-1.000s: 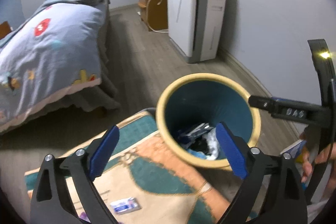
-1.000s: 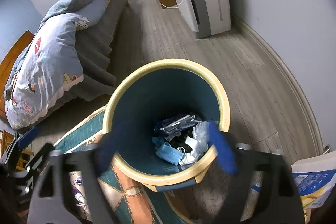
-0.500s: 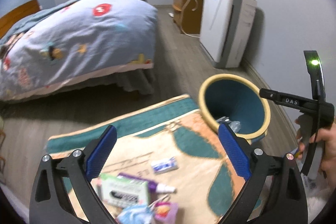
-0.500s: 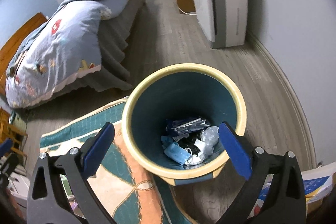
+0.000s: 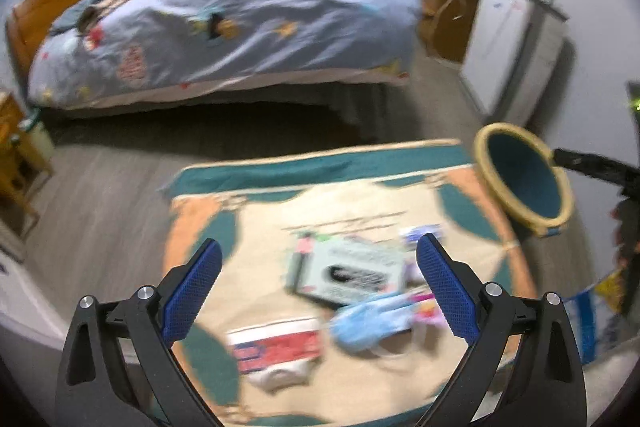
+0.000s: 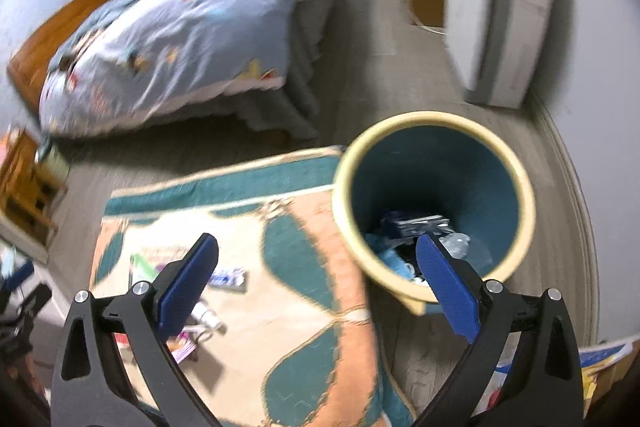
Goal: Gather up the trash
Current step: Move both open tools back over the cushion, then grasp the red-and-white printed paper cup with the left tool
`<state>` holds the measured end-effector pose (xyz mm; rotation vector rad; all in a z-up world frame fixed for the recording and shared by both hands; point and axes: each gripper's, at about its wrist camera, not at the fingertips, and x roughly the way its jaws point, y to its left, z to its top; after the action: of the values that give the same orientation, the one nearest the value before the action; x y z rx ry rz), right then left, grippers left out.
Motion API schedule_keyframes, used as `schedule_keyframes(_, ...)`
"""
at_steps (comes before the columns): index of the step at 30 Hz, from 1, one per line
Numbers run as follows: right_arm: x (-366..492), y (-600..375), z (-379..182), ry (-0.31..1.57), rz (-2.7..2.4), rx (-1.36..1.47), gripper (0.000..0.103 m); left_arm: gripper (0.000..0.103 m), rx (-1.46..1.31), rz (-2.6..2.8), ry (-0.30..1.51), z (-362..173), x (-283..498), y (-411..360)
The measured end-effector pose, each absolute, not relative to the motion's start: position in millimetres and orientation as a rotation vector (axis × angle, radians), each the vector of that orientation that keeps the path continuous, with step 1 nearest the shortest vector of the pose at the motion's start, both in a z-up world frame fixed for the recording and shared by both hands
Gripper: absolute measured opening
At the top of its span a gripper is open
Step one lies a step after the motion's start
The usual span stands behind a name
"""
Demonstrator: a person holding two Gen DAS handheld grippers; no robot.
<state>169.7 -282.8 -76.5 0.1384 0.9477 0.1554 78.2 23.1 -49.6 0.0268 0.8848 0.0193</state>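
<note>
Litter lies in a loose cluster on the patterned rug (image 5: 256,211), directly ahead of and below the left gripper (image 5: 319,293), whose blue-padded jaws stand wide apart with nothing between them. Within that spread sit a pale green box (image 5: 348,273) with its long axis running roughly left to right, a crumpled blue mask (image 5: 370,321) just beside its near edge, a red-and-white packet (image 5: 278,345) nearer the left jaw, and a small blue-and-white wrapper (image 5: 422,231) at the far right (motion blur smears every label, so no brand or writing can be read). The right gripper (image 6: 318,291) is likewise open and empty, hanging over the rug's edge with its right jaw across the mouth of the yellow-rimmed trash bin (image 6: 520,187), which already holds blue and dark scraps at the bottom. The bin stands at the rug's far right corner, well apart from the cluster. By this layout the left gripper is the nearer one to the litter, and the mask or the box looks the likeliest next pick.
</note>
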Motion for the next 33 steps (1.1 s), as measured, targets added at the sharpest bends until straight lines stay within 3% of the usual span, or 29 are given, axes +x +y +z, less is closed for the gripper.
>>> schedule_keyframes(7,175.7,-220.1,-86.7,1.026,0.236,0.100,0.098,0.097,-0.098,0.109,1.017,-97.3,70.3,75.6)
schedule_keyframes(16,177.6,-167.5,-100.8,1.065,0.276,0.026,0.097,0.097,-0.081,0.064,1.194,-153.6,68.1,85.2)
schedule_keyframes(30,184.8,-197.0,-116.2,1.105,0.242,0.048,0.097,0.096,-0.015,0.067,1.402,-220.0,88.0,62.5)
schedule_keyframes(33,186.6,-201.5,-119.3,1.114,0.238,0.046,0.097,0.089,-0.025,0.075,1.374,-213.6,90.4,65.4)
